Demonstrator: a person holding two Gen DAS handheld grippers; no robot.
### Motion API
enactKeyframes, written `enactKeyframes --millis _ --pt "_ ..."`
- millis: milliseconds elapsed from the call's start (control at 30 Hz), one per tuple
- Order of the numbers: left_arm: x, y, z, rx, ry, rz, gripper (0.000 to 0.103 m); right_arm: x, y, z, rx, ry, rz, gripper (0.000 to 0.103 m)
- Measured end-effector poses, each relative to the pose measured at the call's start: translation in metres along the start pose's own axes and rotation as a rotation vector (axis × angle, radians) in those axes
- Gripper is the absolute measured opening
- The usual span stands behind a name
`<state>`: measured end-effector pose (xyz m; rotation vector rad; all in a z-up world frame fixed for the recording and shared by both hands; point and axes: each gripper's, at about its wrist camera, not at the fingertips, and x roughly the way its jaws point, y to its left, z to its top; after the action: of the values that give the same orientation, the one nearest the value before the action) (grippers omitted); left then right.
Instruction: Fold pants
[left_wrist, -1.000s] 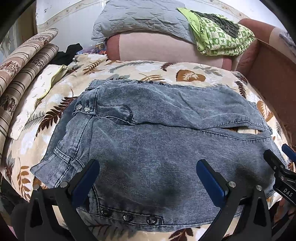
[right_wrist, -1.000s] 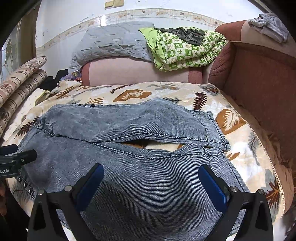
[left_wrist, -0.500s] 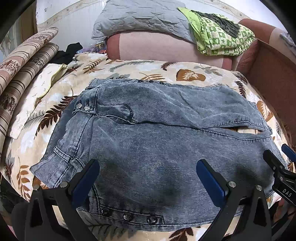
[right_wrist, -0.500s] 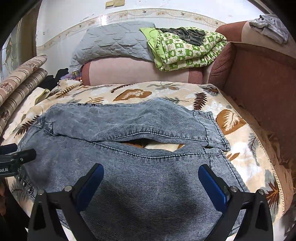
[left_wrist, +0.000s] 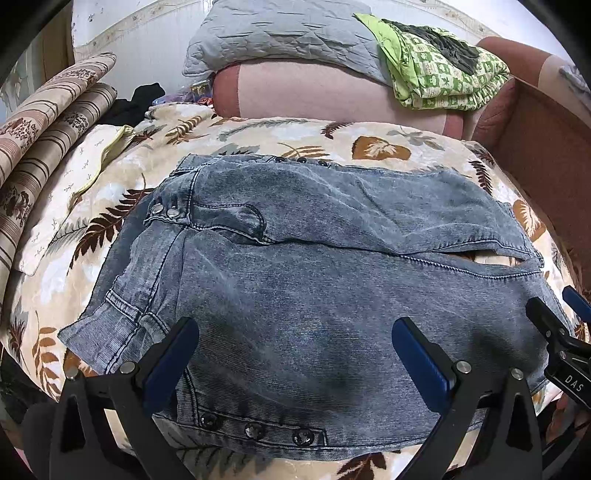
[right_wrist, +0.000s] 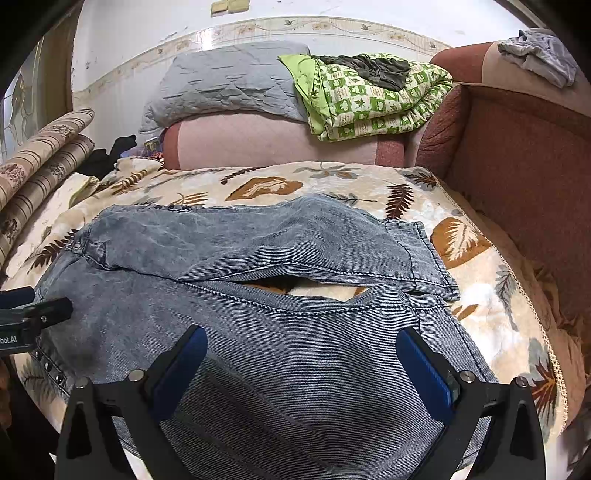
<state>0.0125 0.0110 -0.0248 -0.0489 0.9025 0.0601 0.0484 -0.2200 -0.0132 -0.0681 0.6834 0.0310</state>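
Grey-blue denim pants (left_wrist: 295, 258) lie spread on a leaf-print blanket (left_wrist: 369, 144), waistband and snaps to the left, the two legs running right with a gap between them near the hems (right_wrist: 325, 288). My left gripper (left_wrist: 295, 354) hovers open over the near leg close to the waist, nothing between its blue pads. My right gripper (right_wrist: 301, 362) hangs open over the same leg further toward the hem (right_wrist: 436, 258). Each gripper shows at the edge of the other's view: right gripper (left_wrist: 557, 339), left gripper (right_wrist: 33, 317).
A pink sofa back (right_wrist: 277, 140) carries a grey quilted pillow (right_wrist: 229, 85) and a folded green patterned quilt (right_wrist: 369, 99). A brown armrest (right_wrist: 517, 147) rises on the right. Striped rolled cushions (left_wrist: 40, 140) and a cream pillow (left_wrist: 74, 177) lie left.
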Motion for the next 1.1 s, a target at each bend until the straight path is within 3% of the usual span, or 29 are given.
enactKeyframes --millis 1100 --pt "0.0044 0.0085 -0.0054 -0.026 0.023 -0.014 0.103 0.0032 0.0001 -0.0012 -0.006 0.016 0.000 0.103"
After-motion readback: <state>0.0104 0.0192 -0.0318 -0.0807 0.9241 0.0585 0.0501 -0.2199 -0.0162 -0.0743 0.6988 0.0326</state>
